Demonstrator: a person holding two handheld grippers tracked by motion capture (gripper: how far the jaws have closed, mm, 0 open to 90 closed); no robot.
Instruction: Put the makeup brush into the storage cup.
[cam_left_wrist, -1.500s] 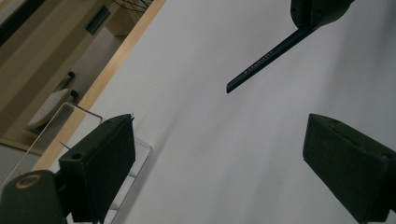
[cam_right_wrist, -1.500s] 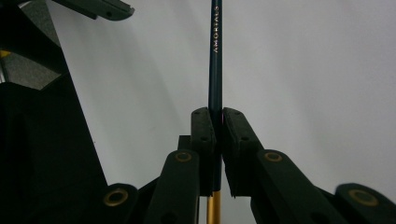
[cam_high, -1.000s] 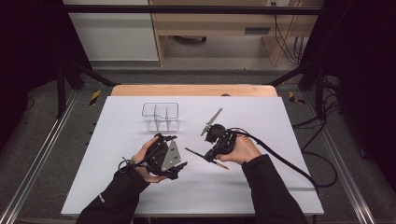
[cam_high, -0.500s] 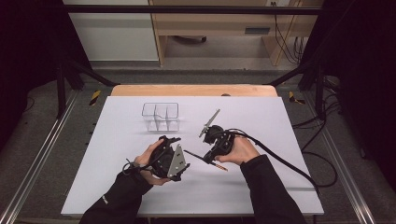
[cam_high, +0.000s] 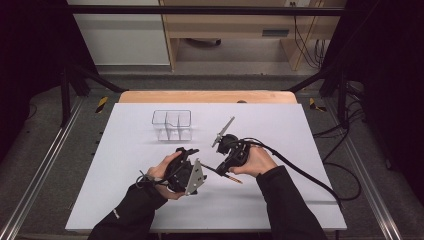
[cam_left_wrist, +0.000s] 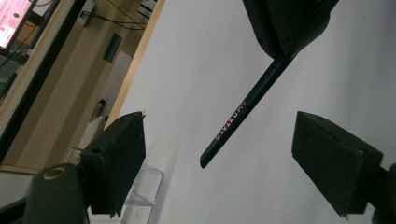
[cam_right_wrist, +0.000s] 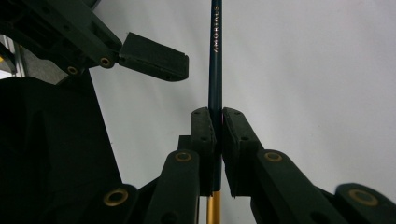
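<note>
Near the worktop's (cam_high: 280, 130) front edge, the right gripper (cam_right_wrist: 218, 122) clamps a dark pencil (cam_right_wrist: 215, 60). The left gripper (cam_left_wrist: 219, 154), jaws wide apart and just closing a little, surrounds the pencil's free end without touching.

- pencil (cam_right_wrist: 215, 70): smooth dark lacquer with a slight sheen, gold stamped lettering, shiny gold metallic-looking end
- right gripper (cam_right_wrist: 218, 122): matt black plastic, brass-coloured pins at the joints
- left gripper (cam_left_wrist: 233, 154): same matt black, pads look a bit grainy
- table (cam_high: 125, 165): flat matt white top, bare wood edge at the back
- tray (cam_high: 172, 124): clear glossy plastic
- sleeves (cam_high: 132, 212): black cloth
</note>
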